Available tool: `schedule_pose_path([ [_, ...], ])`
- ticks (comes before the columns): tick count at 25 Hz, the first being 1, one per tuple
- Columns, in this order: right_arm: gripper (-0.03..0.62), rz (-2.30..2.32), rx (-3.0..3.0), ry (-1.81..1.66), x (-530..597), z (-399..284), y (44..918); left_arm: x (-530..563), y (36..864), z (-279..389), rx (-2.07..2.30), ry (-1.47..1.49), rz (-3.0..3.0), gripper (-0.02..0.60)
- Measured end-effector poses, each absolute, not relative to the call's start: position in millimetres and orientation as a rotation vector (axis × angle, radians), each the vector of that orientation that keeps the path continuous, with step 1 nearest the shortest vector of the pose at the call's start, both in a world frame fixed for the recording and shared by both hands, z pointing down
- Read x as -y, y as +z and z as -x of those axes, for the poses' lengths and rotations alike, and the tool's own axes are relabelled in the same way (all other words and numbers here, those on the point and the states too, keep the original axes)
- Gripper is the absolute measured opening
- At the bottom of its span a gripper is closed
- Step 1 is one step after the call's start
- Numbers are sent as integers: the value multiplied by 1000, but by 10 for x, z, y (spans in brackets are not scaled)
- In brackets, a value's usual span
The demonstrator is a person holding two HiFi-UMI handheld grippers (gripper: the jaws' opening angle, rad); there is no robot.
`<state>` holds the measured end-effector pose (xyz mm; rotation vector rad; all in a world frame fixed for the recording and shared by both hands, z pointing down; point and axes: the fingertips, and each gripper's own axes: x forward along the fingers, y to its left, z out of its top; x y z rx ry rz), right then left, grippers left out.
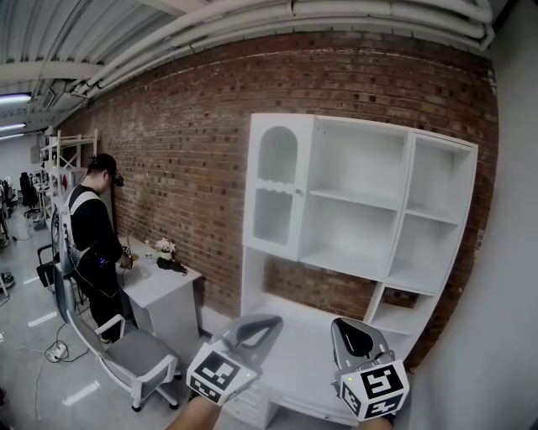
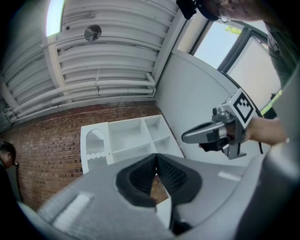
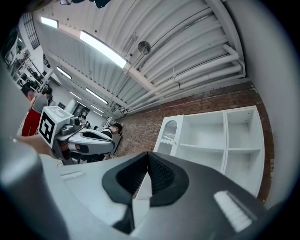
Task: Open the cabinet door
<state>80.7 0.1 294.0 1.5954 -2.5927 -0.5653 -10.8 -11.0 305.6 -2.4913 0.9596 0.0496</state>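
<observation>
Straight ahead against the brick wall (image 1: 185,151): one white cabinet unit (image 1: 405,210), and the one cabinet door (image 1: 276,185) is its left column, arched panel, shut flush with the frame. To the door's right are two columns of open shelf compartments, nothing visible in them. Below the unit is one white surface (image 1: 298,353), bare where I can see it. I've got two grippers up, both low in the head view and well short of the door: left gripper (image 1: 262,323) roughly under the door, right gripper (image 1: 353,332) under the open shelves. Left jaws are pressed together, nothing between them; right jaws likewise closed tip to tip on nothing. Neither touches the cabinet or the surface. Each gripper carries one marker cube at its rear, and each gripper view shows the other gripper alongside, apart from it. Nothing stands between the jaws and the door. Off to the left, clear of the cabinet: one person (image 1: 92,235) in black standing at one small white desk (image 1: 160,285), one bunch of flowers (image 1: 164,248) on it, and one grey office chair (image 1: 139,353) in front of that desk. Several white pipes (image 1: 336,13) run along the ceiling above the wall.
</observation>
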Motion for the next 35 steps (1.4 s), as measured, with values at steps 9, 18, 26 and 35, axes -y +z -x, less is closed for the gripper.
schedule_pose_path([
  [9, 3, -1677, 2538, -550, 402, -678, 2917, 594, 3080, 235, -884, 60, 2529, 0],
  [18, 3, -1731, 2497, -542, 815, -336, 2932, 1035, 3065, 569, -826, 79, 2547, 0],
  [26, 3, -1763, 2471, -572, 927, -104, 2872, 1180, 2991, 784, -784, 107, 2539, 0],
  [35, 3, -1739, 2477, -569, 1141, -138, 2834, 1360, 3018, 741, -801, 99, 2554, 0],
])
